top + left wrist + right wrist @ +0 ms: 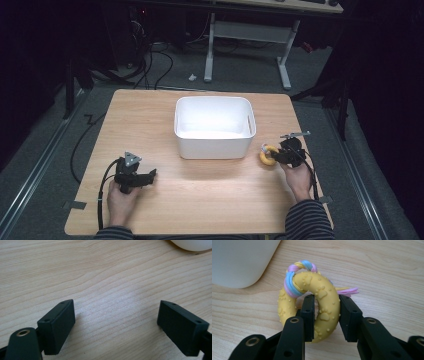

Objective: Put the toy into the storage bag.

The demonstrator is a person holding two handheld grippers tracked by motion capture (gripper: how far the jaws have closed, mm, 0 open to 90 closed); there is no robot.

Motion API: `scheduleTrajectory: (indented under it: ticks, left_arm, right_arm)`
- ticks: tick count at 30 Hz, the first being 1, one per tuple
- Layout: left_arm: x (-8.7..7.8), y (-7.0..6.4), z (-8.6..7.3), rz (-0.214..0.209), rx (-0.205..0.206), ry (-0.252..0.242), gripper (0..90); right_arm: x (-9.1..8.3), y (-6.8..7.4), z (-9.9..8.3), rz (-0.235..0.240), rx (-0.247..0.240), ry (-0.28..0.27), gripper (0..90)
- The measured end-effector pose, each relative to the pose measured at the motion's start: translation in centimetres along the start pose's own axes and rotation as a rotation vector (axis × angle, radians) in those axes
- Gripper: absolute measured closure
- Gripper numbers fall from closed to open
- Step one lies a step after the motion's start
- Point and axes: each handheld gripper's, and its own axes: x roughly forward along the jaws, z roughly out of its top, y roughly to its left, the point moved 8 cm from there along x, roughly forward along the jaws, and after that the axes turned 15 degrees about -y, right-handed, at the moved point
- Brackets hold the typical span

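A yellow ring toy (322,297) with paw prints and a pastel rope knot lies at the table's right side, also seen as the yellow ring toy (268,154) from above. My right gripper (324,315) is shut on one side of the ring, one jaw through its hole, the other outside. The same right gripper (286,152) sits just right of the white bin (214,127). My left gripper (149,175) rests low on the table's left front, and in its own view the left gripper (116,322) stands open over bare wood with nothing between its fingers.
The white bin's corner (239,262) is close to the toy's left. Its rounded edge (192,245) lies far ahead of the left gripper. The wooden table (200,200) has free room in front. A desk frame (247,40) and cables stand on the floor beyond.
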Motion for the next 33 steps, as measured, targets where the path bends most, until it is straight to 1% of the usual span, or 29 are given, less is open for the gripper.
scheduleTrajectory:
  ticks: [1,5,13,14,16,17,28,30,33]
  left_arm:
    - [0.0,0.0,0.0,0.0,0.0,0.0,15.0]
    - [0.0,0.0,0.0,0.0,0.0,0.0,15.0]
    - [0.0,0.0,0.0,0.0,0.0,0.0,15.0]
    - [0.0,0.0,0.0,0.0,0.0,0.0,15.0]
    - [0.0,0.0,0.0,0.0,0.0,0.0,15.0]
    - [0.0,0.0,0.0,0.0,0.0,0.0,15.0]
    - [0.0,0.0,0.0,0.0,0.0,0.0,15.0]
    - [0.0,0.0,0.0,0.0,0.0,0.0,15.0]
    - [0.0,0.0,0.0,0.0,0.0,0.0,15.0]
  right_arm:
    - [-0.3,-0.1,0.2,0.003,0.002,-0.011,68.2]
    - [-0.8,-0.3,0.4,-0.002,-0.003,-0.017,68.2]
    - [-1.8,-0.4,0.9,0.013,0.005,-0.037,68.3]
    - [-2.1,-0.5,1.1,0.008,-0.007,-0.037,68.4]
    - [-2.2,-0.5,1.2,0.007,-0.009,-0.038,68.4]
    - [-2.5,-0.6,1.3,0.013,-0.001,-0.046,68.4]
    - [-3.2,-1.0,1.5,0.017,0.014,-0.056,68.6]
    - [-3.6,-1.1,1.8,0.006,-0.006,-0.061,68.6]
    - [-4.0,-1.0,2.1,0.011,-0.022,-0.062,68.6]
